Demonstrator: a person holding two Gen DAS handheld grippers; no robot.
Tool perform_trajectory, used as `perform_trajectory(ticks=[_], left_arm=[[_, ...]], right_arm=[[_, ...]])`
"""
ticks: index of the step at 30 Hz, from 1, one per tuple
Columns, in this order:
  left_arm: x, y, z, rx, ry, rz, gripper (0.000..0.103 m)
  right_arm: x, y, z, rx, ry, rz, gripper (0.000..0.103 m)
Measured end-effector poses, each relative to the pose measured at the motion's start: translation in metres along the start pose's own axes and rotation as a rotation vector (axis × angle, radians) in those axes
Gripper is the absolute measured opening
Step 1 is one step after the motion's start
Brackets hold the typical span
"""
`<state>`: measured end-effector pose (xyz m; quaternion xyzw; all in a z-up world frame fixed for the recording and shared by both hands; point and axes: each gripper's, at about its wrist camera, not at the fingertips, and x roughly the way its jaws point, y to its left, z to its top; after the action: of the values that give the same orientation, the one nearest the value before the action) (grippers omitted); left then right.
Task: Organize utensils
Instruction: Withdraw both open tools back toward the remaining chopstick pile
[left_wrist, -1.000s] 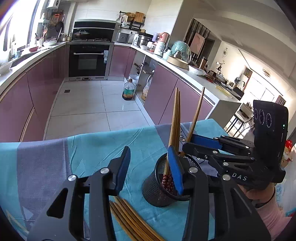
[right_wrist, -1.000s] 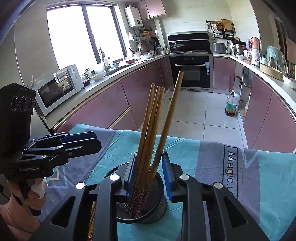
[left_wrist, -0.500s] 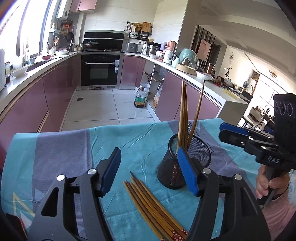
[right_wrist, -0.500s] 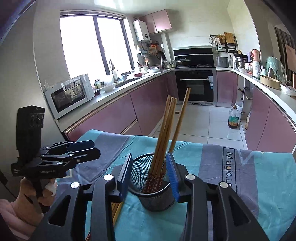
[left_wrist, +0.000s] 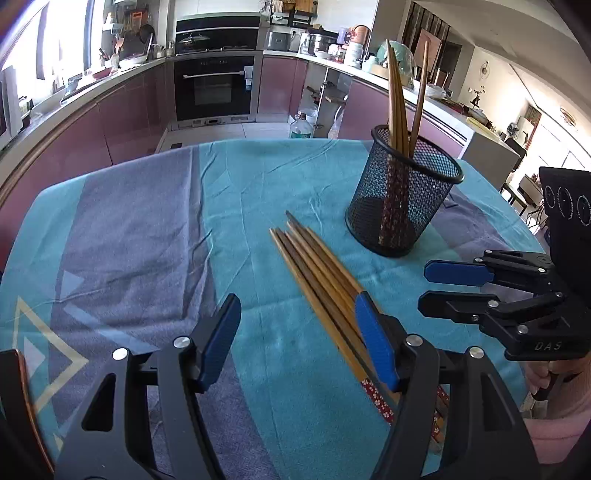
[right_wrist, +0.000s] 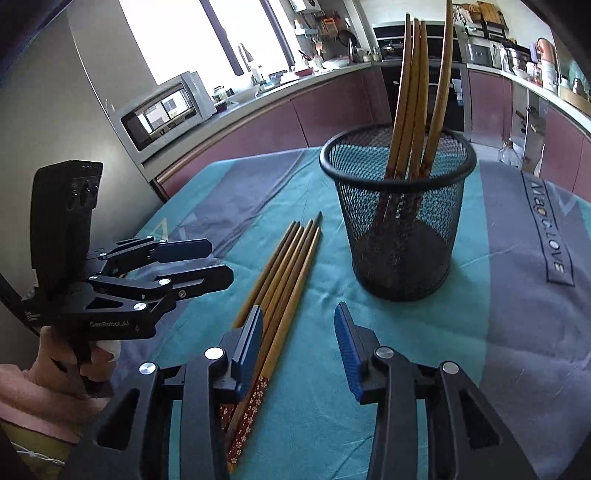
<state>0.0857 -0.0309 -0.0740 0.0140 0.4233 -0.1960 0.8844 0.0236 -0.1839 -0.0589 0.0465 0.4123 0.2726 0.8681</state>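
Tablecloth (right_wrist: 546, 236) lettering — "Magic.LOVE"

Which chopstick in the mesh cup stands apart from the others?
The lighter chopstick on the right, leaning away; the other three stand bunched together in the cup.

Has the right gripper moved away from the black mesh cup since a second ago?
Yes. The right gripper, open and empty, has backed off toward the person; the black mesh cup now stands clear ahead of it.

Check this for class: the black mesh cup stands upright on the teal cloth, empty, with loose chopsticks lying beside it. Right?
Not empty: the right wrist view shows the mesh cup holding upright chopsticks. It does stand upright on the cloth, loose chopsticks beside it.
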Motion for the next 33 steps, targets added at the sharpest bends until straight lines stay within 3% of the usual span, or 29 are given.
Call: perform_trajectory(ticks=[19,33], left_arm=[[0.018,-0.017,-0.014,0.012,0.059,0.014,0.061],[0.020,-0.020,-0.013,0.046,0.063,0.037,0.060]], right_arm=[[0.027,0.014,-0.011,-0.007,0.048,-0.021,0.023],[0.025,0.011,-0.013,-0.004,0.054,-0.039,0.020]])
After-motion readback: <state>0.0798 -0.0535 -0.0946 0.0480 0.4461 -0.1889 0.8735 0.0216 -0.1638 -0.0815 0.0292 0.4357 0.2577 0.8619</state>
